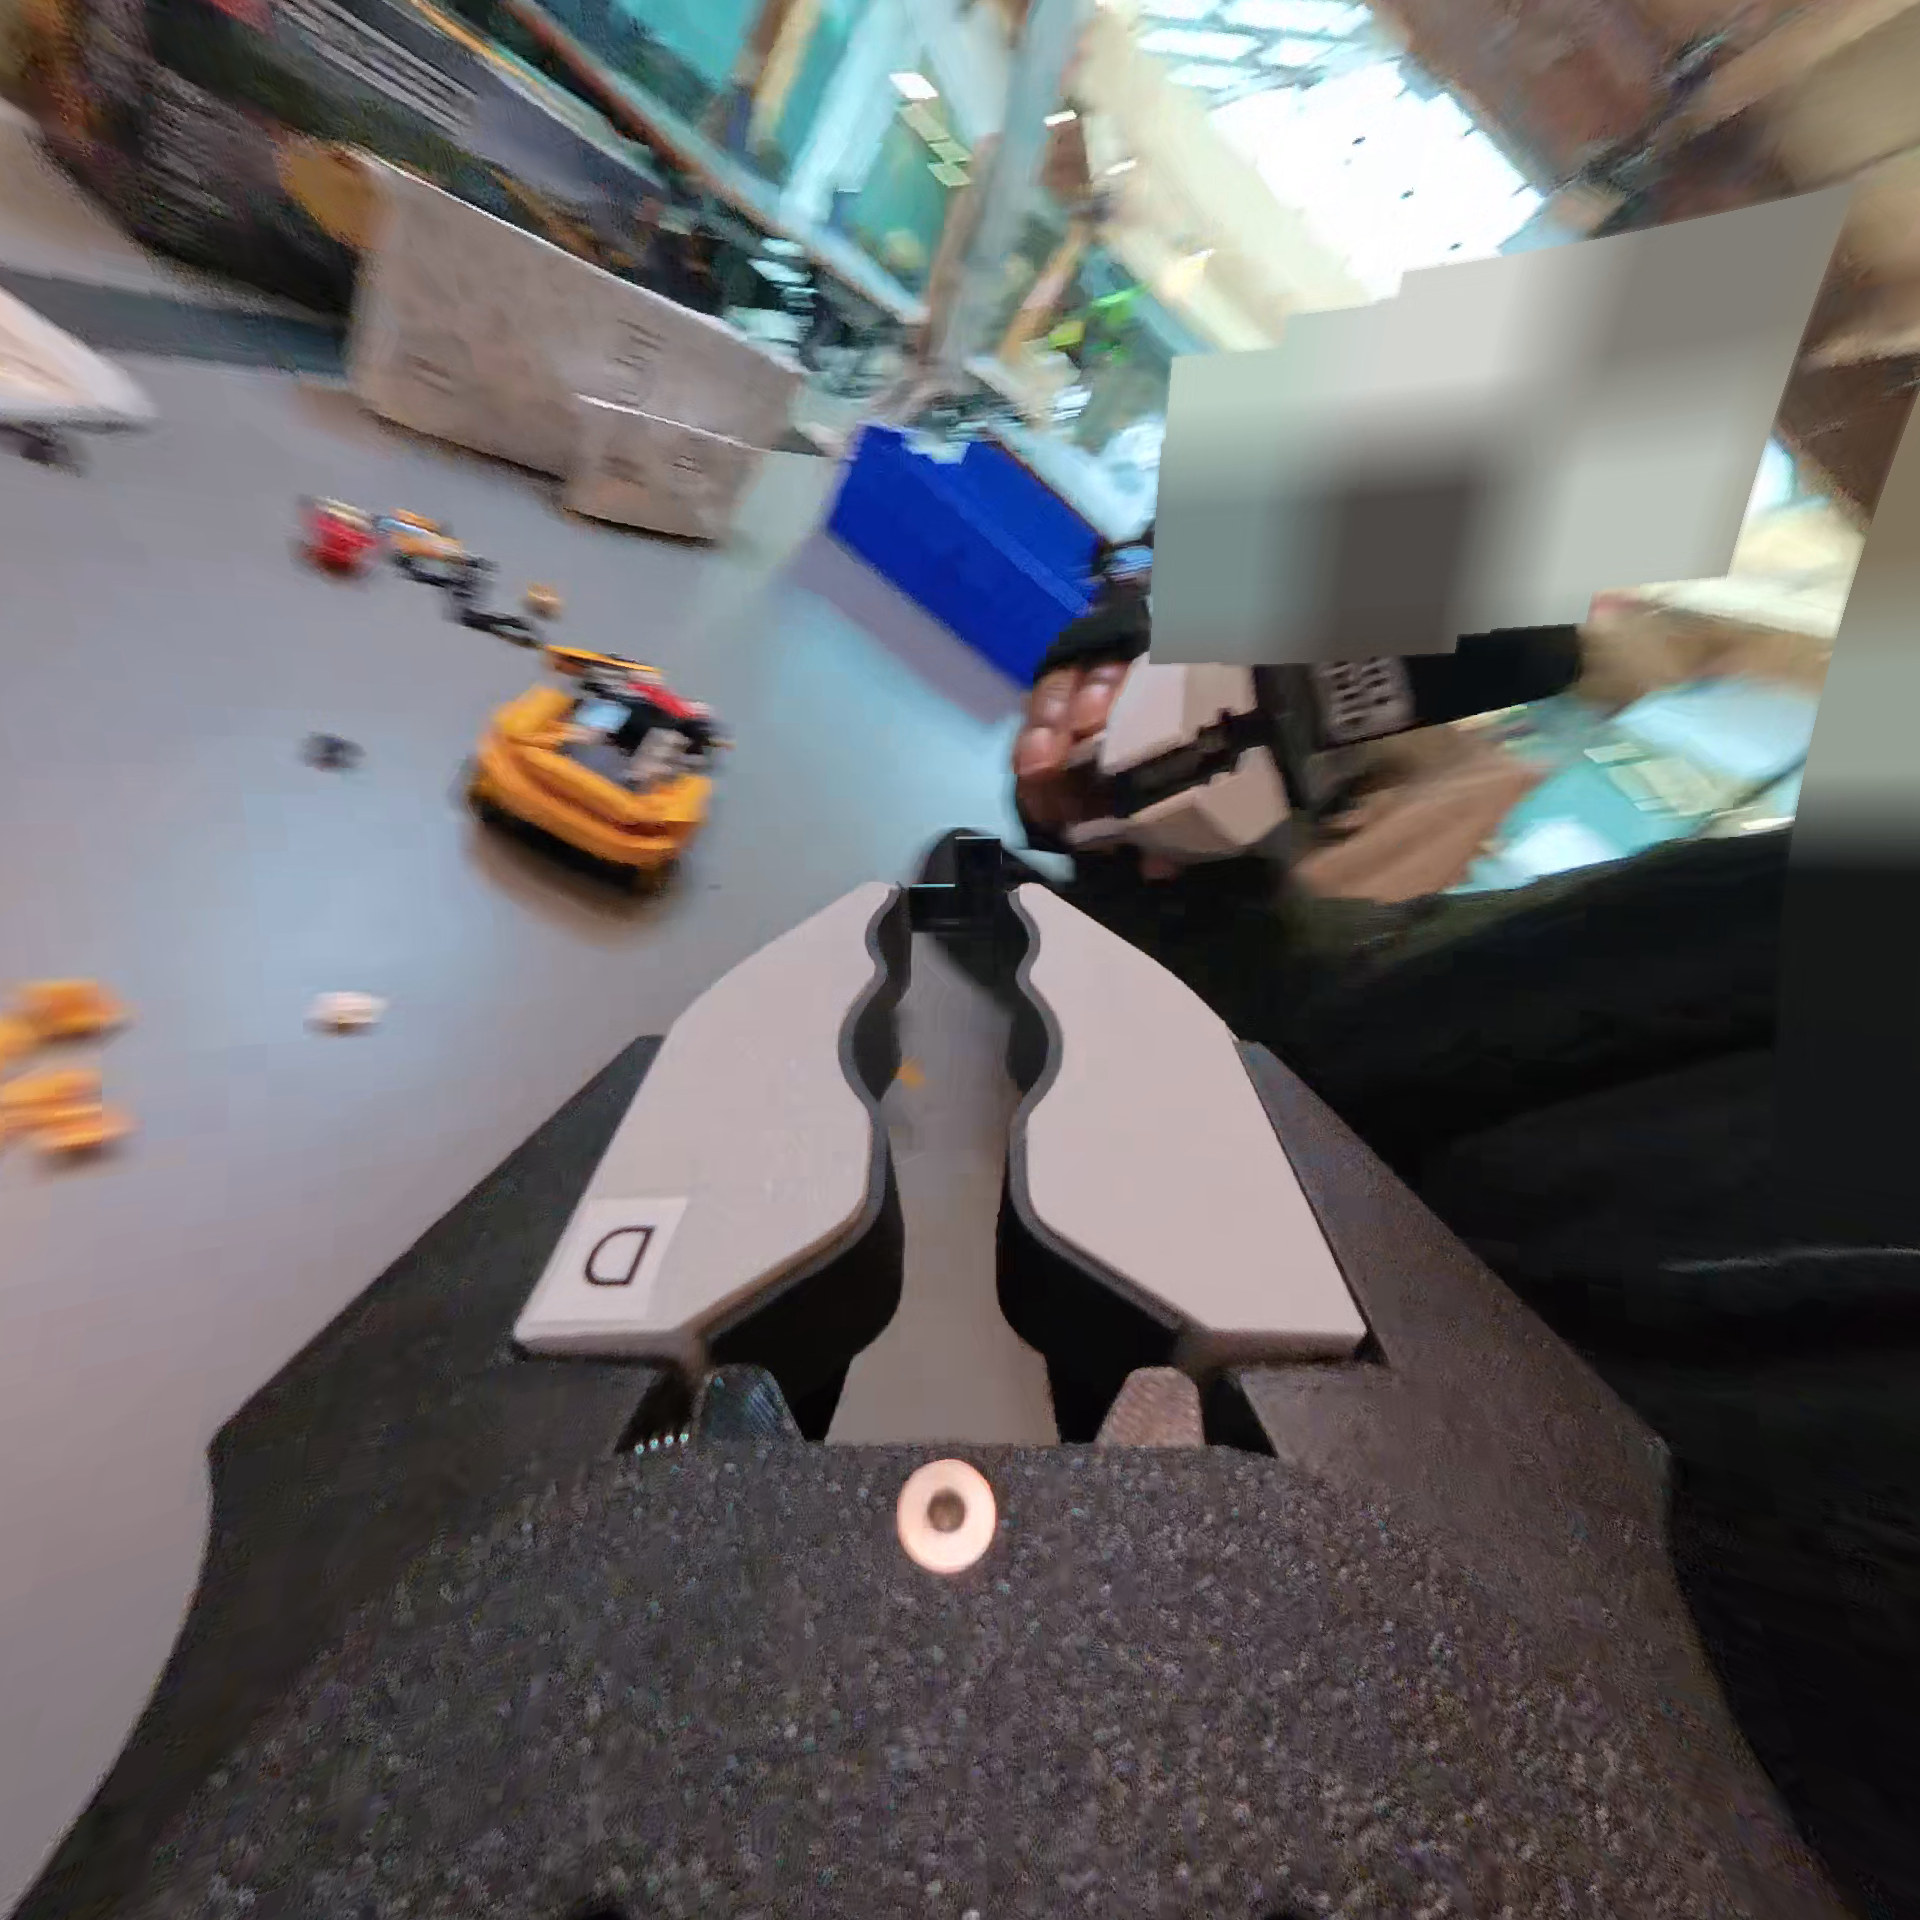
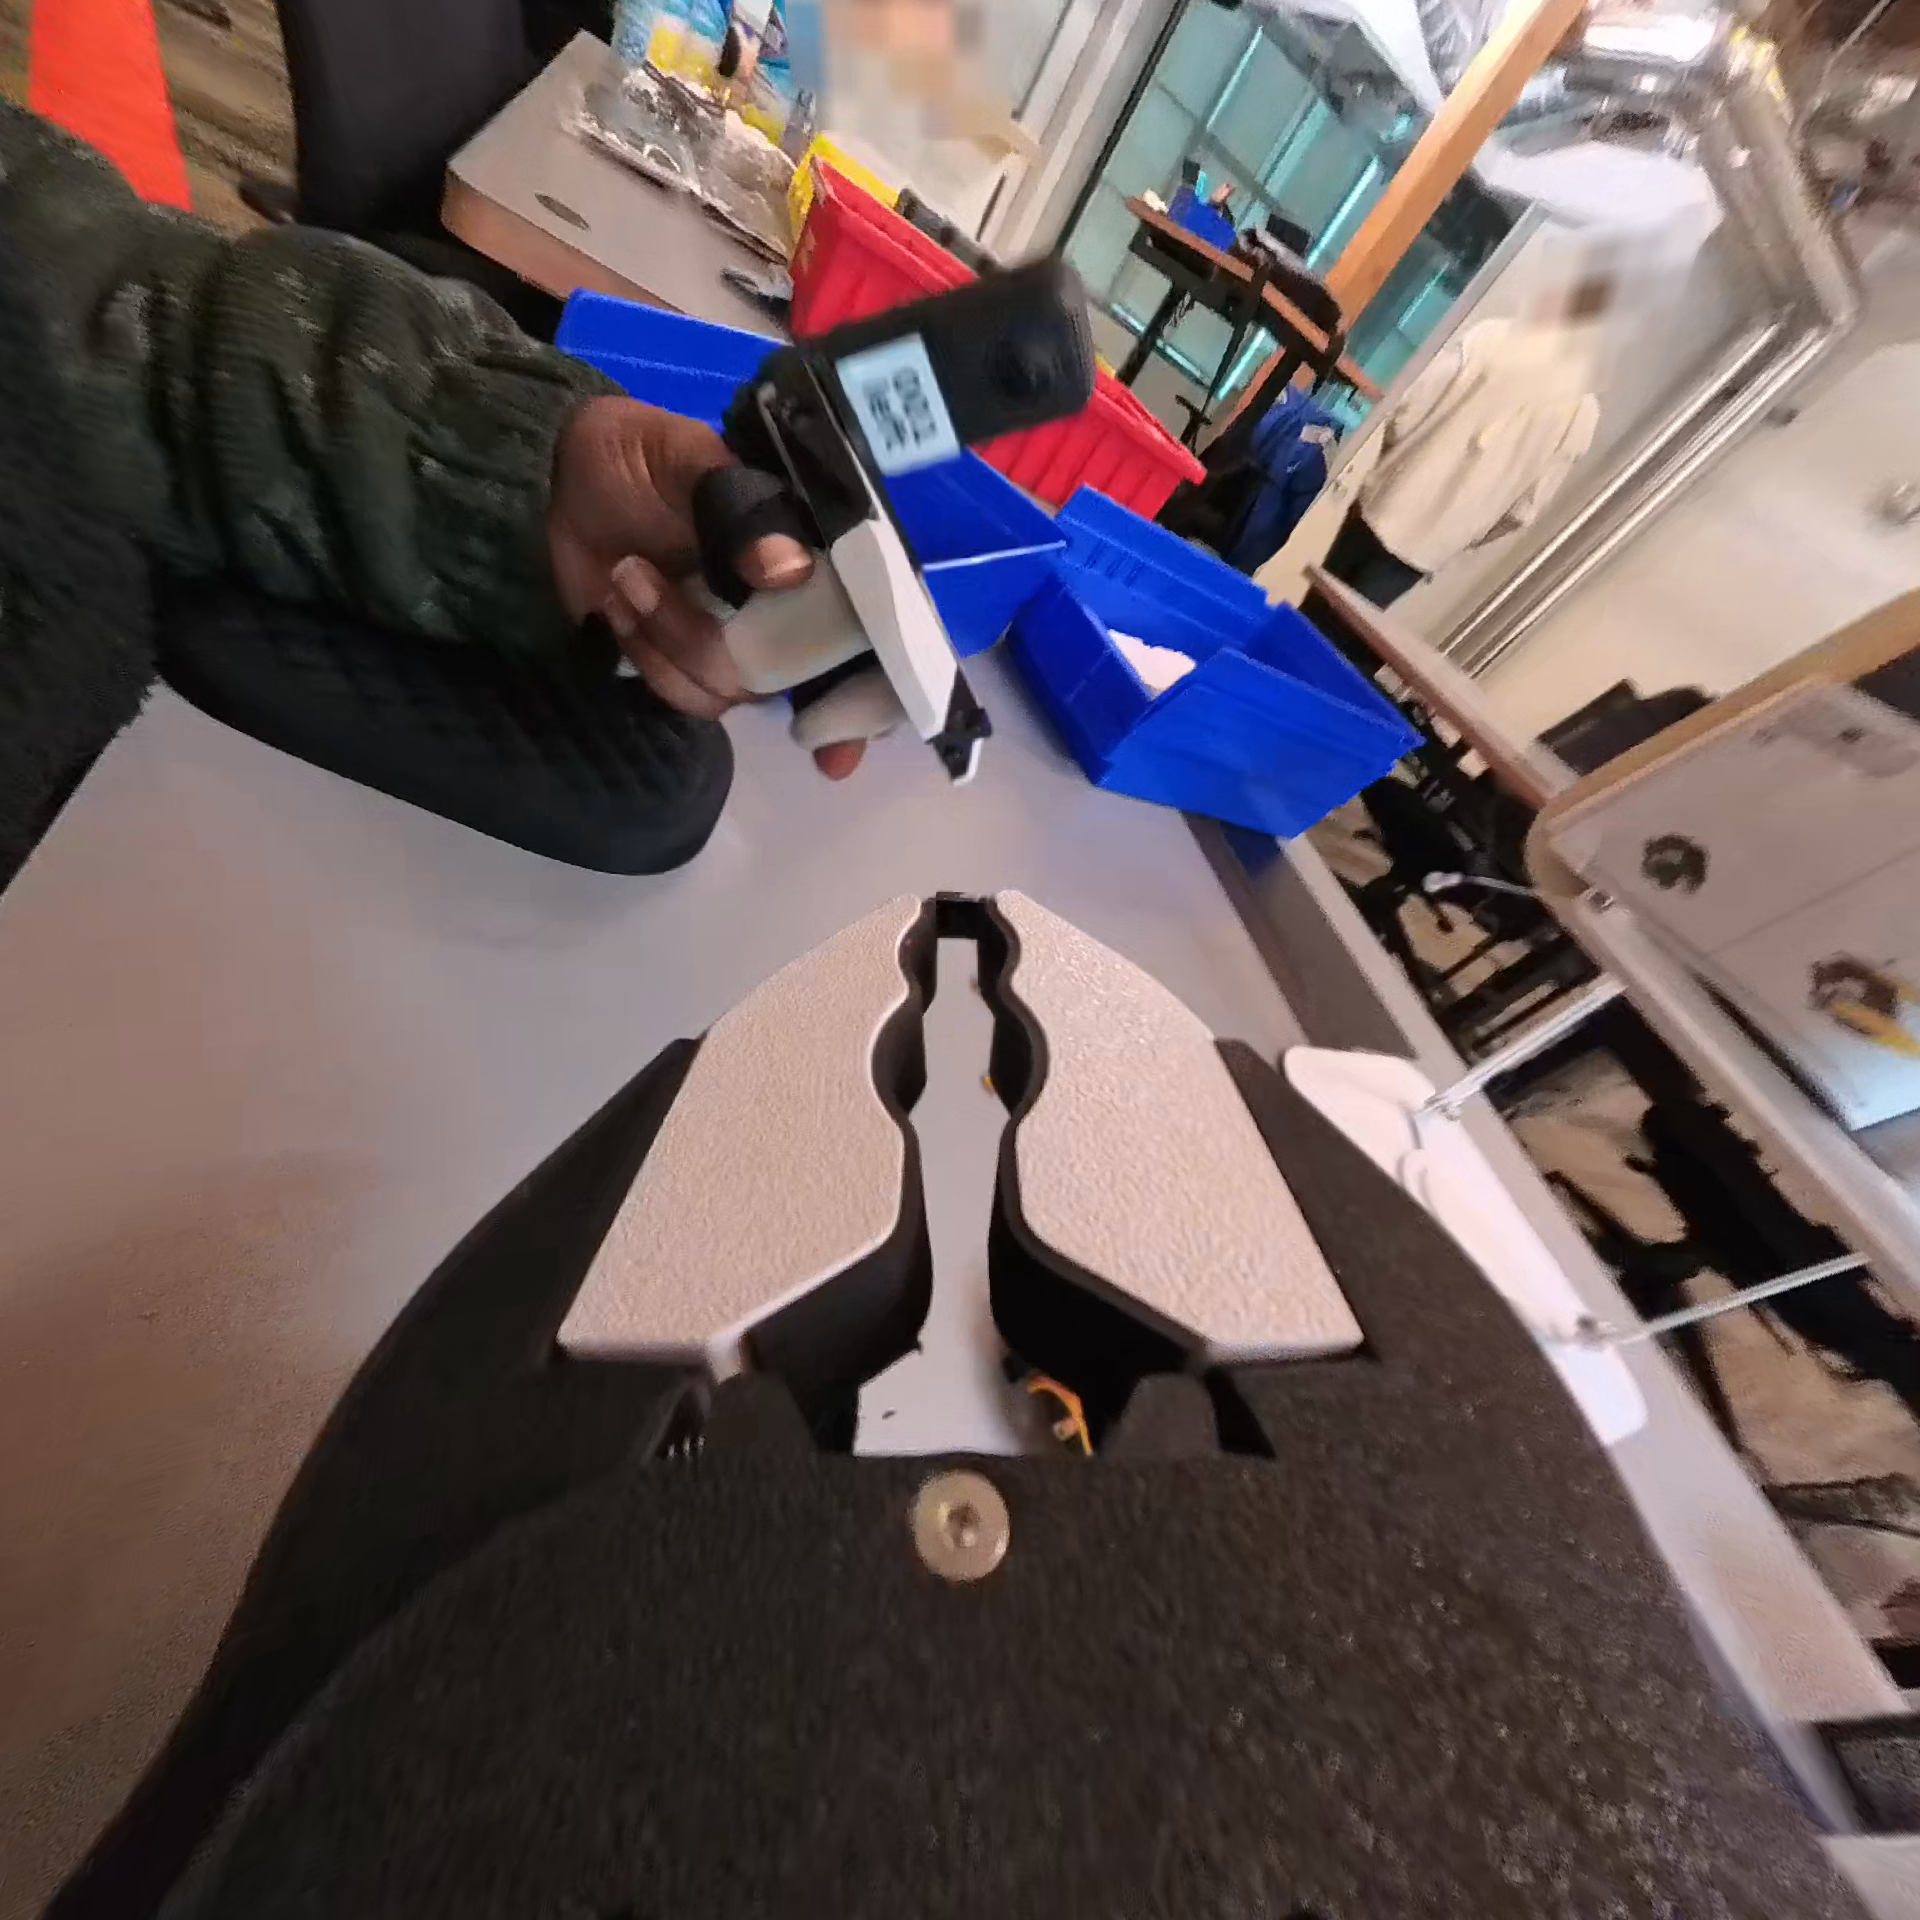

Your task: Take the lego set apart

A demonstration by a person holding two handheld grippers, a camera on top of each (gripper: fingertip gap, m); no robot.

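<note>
Left claw (image 1: 958,902) pinching black piece (image 1: 961,883), probably clear of table (image 1: 208,883)

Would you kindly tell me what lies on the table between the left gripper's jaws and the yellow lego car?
In the left wrist view, only bare grey table separates the left gripper from the yellow lego car.

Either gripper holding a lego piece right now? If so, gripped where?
Left gripper pinches a small black lego piece at its fingertips, by the piece's lower end. Right gripper is nearly closed; whether its tips hold something dark cannot be told.
</note>
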